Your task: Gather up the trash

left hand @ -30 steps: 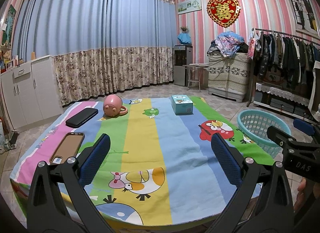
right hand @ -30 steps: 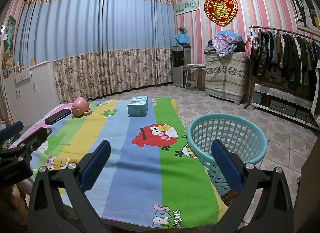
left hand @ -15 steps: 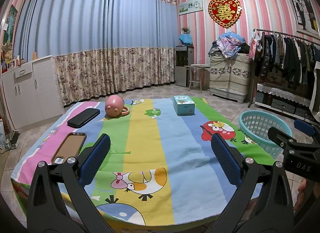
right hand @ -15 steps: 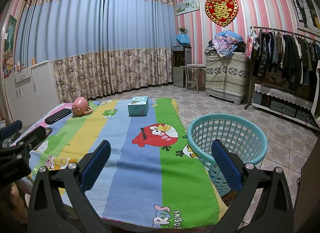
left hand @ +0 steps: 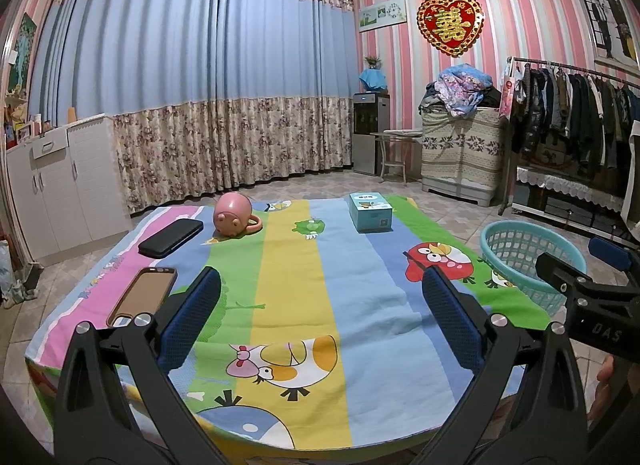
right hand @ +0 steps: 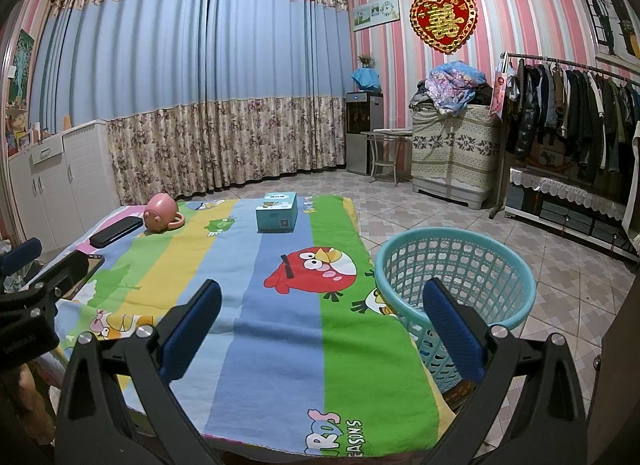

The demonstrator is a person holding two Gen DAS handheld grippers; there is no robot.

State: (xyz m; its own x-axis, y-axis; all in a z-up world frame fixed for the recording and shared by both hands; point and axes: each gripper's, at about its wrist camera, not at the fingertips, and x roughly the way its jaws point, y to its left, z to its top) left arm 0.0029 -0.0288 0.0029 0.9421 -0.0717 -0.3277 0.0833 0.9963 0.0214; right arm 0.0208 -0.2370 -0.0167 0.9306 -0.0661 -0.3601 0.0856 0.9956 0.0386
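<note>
A table with a striped cartoon cloth (left hand: pixel 292 265) (right hand: pixel 288 329) holds a teal box (left hand: pixel 370 211) (right hand: pixel 277 217), a pink pig-shaped mug (left hand: pixel 234 219) (right hand: pixel 162 212), a black case (left hand: pixel 171 237) (right hand: pixel 116 231) and a brown phone (left hand: pixel 142 295). A teal plastic basket (left hand: pixel 528 261) (right hand: pixel 454 277) stands on the floor at the table's right edge. My left gripper (left hand: pixel 320 321) is open and empty above the near edge of the table. My right gripper (right hand: pixel 322 325) is open and empty over the table's near right corner, beside the basket.
White cabinets (left hand: pixel 60 185) stand at the left. A clothes rack (left hand: pixel 580 113) and a covered chest (left hand: pixel 460 153) line the right wall. Tiled floor (right hand: pixel 440 213) lies beyond the table. Curtains (left hand: pixel 200 105) cover the far wall.
Both views have shifted only slightly. Both grippers stay open and nothing on the table has moved.
</note>
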